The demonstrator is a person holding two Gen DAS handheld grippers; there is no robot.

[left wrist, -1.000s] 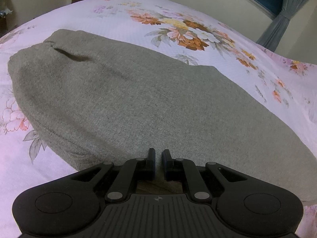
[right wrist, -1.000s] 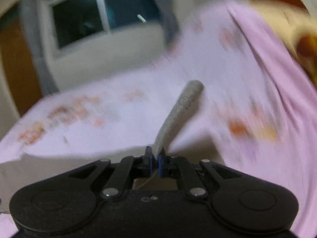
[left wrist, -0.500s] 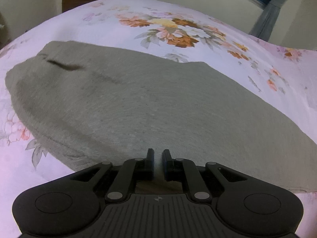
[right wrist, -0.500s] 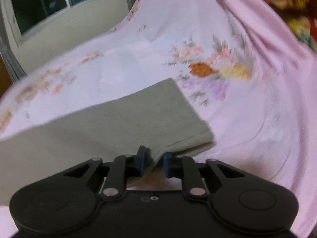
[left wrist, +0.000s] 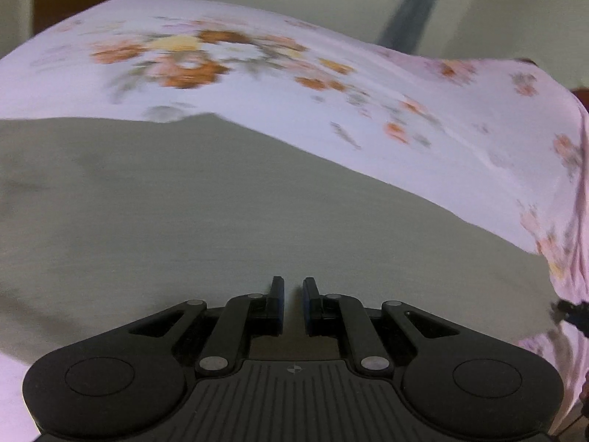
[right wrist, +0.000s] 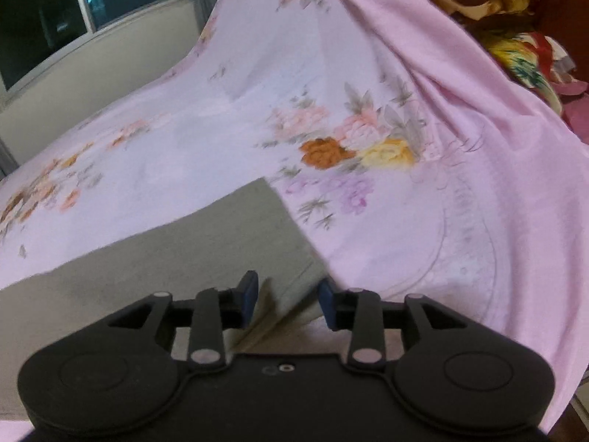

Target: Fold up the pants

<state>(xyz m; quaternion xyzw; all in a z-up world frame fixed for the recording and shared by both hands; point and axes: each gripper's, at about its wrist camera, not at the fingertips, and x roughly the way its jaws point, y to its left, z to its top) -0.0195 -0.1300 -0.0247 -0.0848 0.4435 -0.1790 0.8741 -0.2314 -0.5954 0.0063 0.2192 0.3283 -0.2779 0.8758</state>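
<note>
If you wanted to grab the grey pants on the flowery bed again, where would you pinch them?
Probably at the hem corner of the grey knit pants, nearest the right gripper, coming in low from the near side. The layers there lift a little off the pink floral bedsheet, so a finger could slide under; elsewhere the cloth lies flat. The gripper's jaws have just been opening, with that edge loose between them.

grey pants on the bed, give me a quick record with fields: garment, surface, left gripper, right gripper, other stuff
garment: grey pants lying flat, hem end near the right gripper
surface: bedsheet, pink with flower print
left gripper: left gripper shut, nothing gripped, over the pants
right gripper: right gripper jaws have just been opening; fabric edge lies between them, pads not pressing
other stuff: window, patterned bedding at the far right
</note>
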